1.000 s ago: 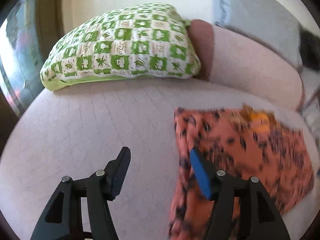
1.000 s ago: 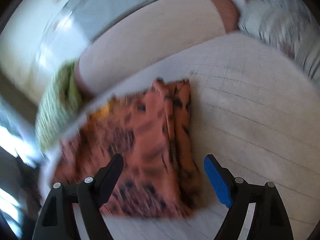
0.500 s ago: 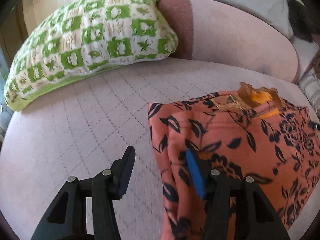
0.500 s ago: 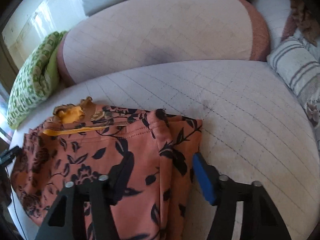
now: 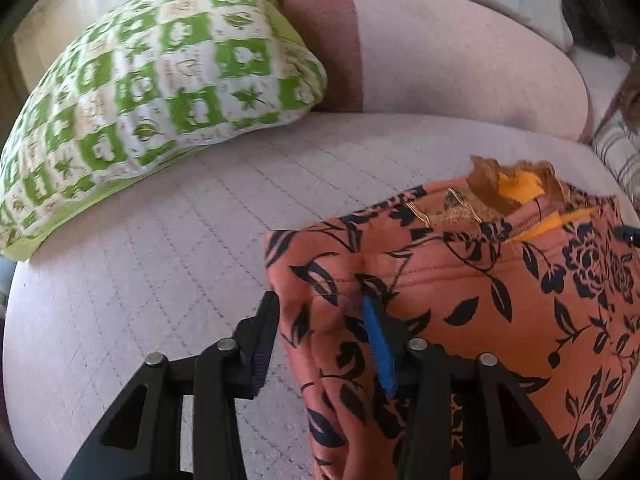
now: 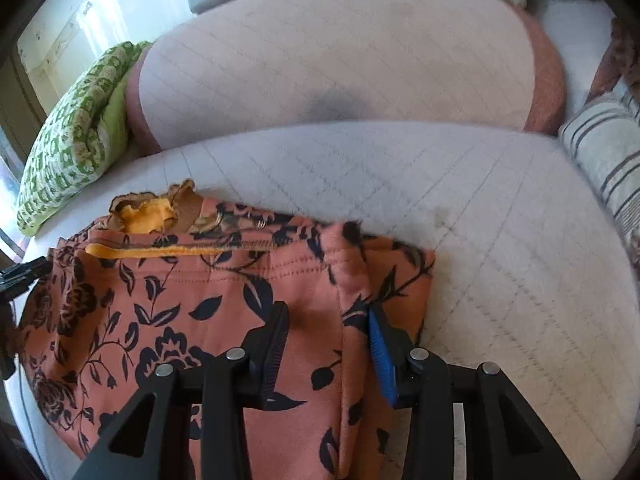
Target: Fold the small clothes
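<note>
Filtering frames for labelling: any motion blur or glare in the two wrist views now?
Left wrist: green checked pillow slightly smeared, floral garment print mostly crisp, fisheye bends the sofa seat. Right wrist: blown-out window at upper left, garment edge near the blue jaw pad a bit soft, striped cushion stretched at the rim.

The left gripper (image 5: pixel 320 328) straddles the left folded edge of an orange floral garment (image 5: pixel 480 300) lying on a quilted pale cushion (image 5: pixel 160 272), its jaws apart around the fabric. A green checked pillow (image 5: pixel 160 80) leans against the backrest (image 5: pixel 460 60) behind.
</note>
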`<state>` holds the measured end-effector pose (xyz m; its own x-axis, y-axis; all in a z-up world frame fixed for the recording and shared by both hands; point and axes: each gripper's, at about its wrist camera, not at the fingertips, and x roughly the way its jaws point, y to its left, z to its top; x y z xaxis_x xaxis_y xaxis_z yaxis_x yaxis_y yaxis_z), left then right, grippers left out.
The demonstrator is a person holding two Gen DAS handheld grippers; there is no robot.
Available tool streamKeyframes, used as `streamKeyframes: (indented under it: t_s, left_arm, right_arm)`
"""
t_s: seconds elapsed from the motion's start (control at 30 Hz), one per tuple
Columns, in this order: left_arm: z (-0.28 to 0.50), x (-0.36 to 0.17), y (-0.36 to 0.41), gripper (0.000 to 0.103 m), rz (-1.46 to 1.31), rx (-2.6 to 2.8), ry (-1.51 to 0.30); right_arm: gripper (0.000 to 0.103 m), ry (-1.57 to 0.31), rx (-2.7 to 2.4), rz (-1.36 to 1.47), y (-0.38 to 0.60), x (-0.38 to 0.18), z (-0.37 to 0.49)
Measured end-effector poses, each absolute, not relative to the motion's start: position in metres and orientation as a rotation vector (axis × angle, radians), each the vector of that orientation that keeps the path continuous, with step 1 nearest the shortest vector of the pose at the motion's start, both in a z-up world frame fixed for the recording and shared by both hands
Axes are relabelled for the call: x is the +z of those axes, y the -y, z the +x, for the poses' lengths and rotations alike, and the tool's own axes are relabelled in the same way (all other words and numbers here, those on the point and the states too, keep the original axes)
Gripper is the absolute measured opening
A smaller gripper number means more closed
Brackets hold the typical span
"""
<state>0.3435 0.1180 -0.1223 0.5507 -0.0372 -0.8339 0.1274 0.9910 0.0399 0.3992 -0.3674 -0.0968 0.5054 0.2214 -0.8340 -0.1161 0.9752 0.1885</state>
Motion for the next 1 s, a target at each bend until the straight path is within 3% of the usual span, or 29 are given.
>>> streamKeyframes:
  t_s: [0.03, 0.17, 0.37, 0.43, 0.53, 0.6, 0.63, 0.67, 0.7, 0.83, 0.9, 0.93, 1.0]
  left_arm:
    - [0.345, -0.123, -0.117, 0.006, 0.099, -0.103, -0.996]
    - [0.344, -0.116, -0.110, 0.004, 0.114, -0.083, -0.969]
    - [0.336, -0.068, -0.128, 0.004, 0.037, 0.010, -0.764]
    - [0.345, -0.072, -0.130, 0.004, 0.025, 0.010, -0.785]
    - [0.359, -0.102, -0.134, 0.010, -0.003, 0.074, -0.864]
    - [0.370, -0.131, -0.138, 0.014, -0.026, 0.069, -1.008]
    - [0.367, -0.130, -0.139, 0.021, -0.023, 0.066, -0.986]
    - [0.362, -0.123, -0.141, 0.035, -0.017, 0.085, -0.949]
    - [0.358, -0.116, -0.145, 0.038, -0.028, 0.091, -0.933]
    - [0.329, -0.075, -0.154, 0.043, -0.069, 0.061, -0.832]
    - [0.306, -0.057, -0.152, 0.046, -0.060, 0.015, -0.792]
    - [0.294, -0.053, -0.151, 0.047, -0.054, -0.009, -0.786]
    - [0.267, -0.052, -0.143, 0.050, -0.061, -0.085, -0.785]
  right_arm:
    - [0.042, -1.024, 0.205, 0.127, 0.368, -0.098, 0.400]
    - [0.008, -1.030, 0.201, 0.147, 0.370, -0.092, 0.400]
    - [0.007, -0.858, 0.122, 0.157, 0.384, -0.037, 0.386]
    - [0.007, -0.849, 0.070, 0.194, 0.396, -0.039, 0.389]
    - [0.013, -0.979, 0.080, 0.248, 0.401, -0.081, 0.401]
    - [0.017, -0.987, 0.057, 0.270, 0.406, -0.099, 0.395]
    - [0.024, -0.976, 0.048, 0.287, 0.409, -0.100, 0.391]
    - [0.034, -0.969, 0.033, 0.287, 0.411, -0.098, 0.388]
    - [0.037, -0.957, 0.019, 0.278, 0.413, -0.094, 0.384]
    - [0.037, -0.862, 0.053, 0.223, 0.405, -0.058, 0.359]
    - [0.049, -0.824, 0.124, 0.222, 0.395, -0.042, 0.342]
    - [0.061, -0.817, 0.147, 0.221, 0.391, -0.038, 0.335]
    - [0.066, -0.816, 0.235, 0.223, 0.378, -0.038, 0.320]
